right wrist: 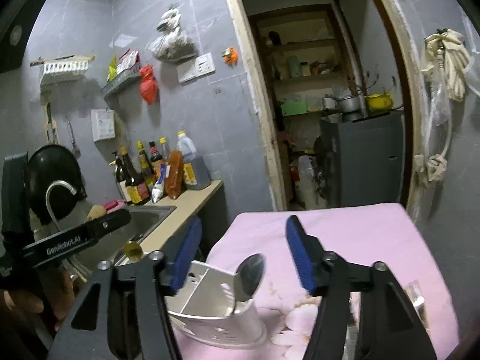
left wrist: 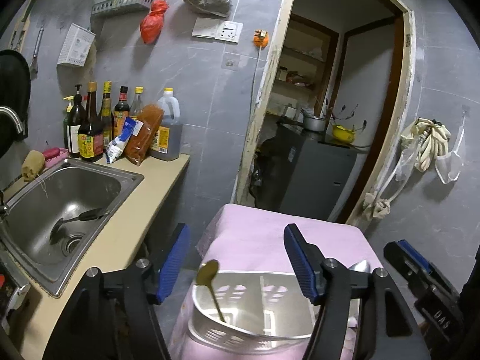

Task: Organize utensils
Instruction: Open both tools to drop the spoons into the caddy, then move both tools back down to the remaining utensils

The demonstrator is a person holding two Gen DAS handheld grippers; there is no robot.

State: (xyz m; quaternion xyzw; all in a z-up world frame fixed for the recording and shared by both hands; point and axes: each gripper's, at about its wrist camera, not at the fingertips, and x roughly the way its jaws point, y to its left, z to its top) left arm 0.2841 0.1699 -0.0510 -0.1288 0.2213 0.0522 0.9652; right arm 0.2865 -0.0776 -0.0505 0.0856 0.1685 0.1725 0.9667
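Note:
A white slotted utensil holder point(left wrist: 210, 328) point(right wrist: 210, 324) stands on a table under a pink cloth point(left wrist: 255, 234) point(right wrist: 360, 234). A gold spoon point(left wrist: 208, 271) point(right wrist: 133, 250) stands bowl-up in the holder's left compartment. A silver spoon point(right wrist: 250, 273) point(left wrist: 360, 267) stands bowl-up in its right end. My left gripper point(left wrist: 235, 234) is open just above and behind the holder, with the gold spoon free between its blue pads. My right gripper point(right wrist: 243, 228) is open too, and the silver spoon stands untouched between its pads.
To the left, a steel sink point(left wrist: 132, 177) is set in a beige counter, with a black utensil point(left wrist: 78, 219) lying in it. Sauce bottles point(left wrist: 90, 126) stand behind. A doorway with a grey cabinet point(left wrist: 315, 174) lies beyond the table. A hand point(right wrist: 30, 300) holds the left gripper.

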